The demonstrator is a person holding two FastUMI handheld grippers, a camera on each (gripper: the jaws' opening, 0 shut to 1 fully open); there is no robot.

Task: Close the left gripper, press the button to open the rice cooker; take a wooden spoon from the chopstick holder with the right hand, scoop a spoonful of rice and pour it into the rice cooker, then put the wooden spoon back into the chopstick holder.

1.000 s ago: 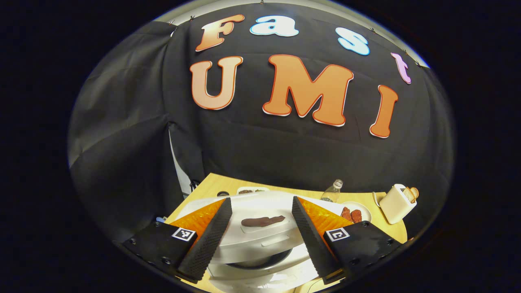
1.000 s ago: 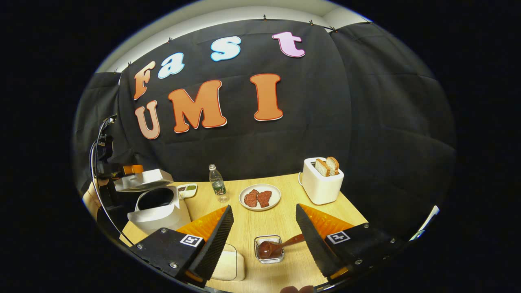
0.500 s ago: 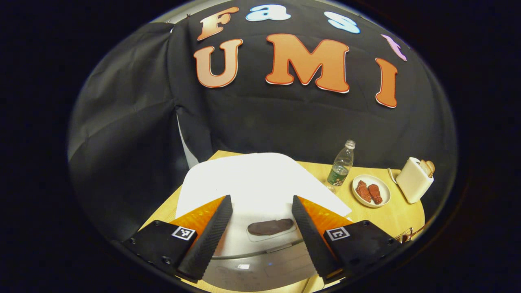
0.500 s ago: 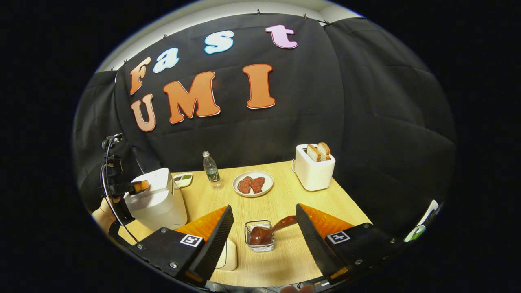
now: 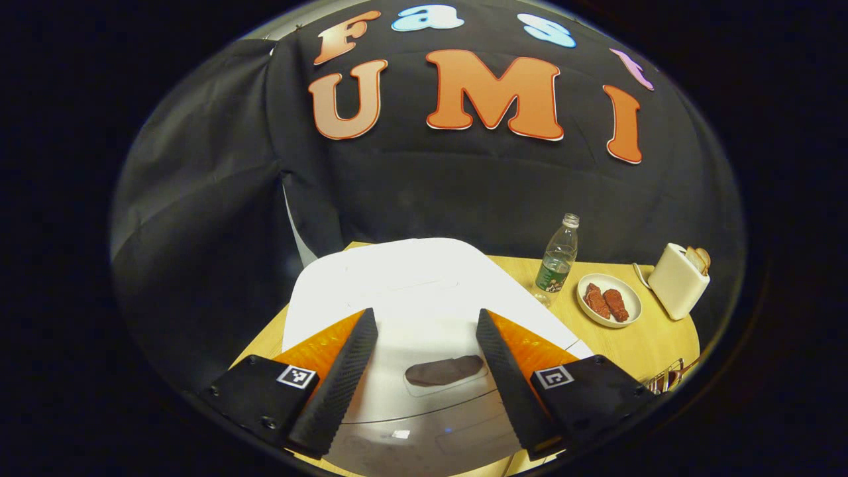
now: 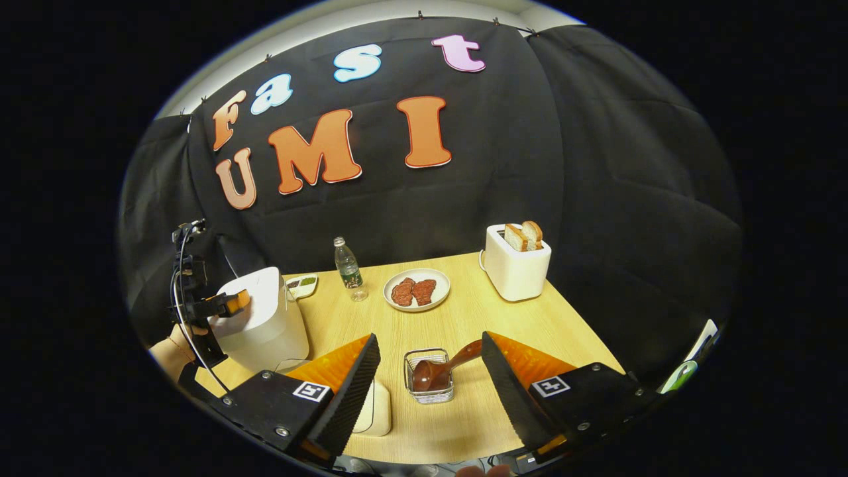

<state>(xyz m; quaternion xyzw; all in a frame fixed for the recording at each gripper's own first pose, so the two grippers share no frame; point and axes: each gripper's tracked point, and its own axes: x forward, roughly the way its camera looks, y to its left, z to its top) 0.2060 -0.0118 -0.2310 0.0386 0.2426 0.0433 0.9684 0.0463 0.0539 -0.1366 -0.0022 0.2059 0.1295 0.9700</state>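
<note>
With both tongs spread and nothing held, the wooden spoon [image 6: 442,368] is seen low at frame centre, bowl down in the wire chopstick holder [image 6: 429,377] on the table [image 6: 503,331]; it is judged light, stiff and best gripped by its projecting handle.

One white rice cooker [image 6: 265,318] is counted on the one wooden table [image 6: 477,318]. One plastic water bottle [image 6: 348,268], one white toaster [image 6: 515,268] with two slices of toast [image 6: 522,236], and one plate [image 6: 417,289] with two pieces of meat [image 6: 413,291] are seen. One wire chopstick holder [image 6: 429,377] with one wooden spoon [image 6: 440,370], one small divided dish [image 6: 303,285] and one pale container [image 6: 373,416] are also counted.
</note>
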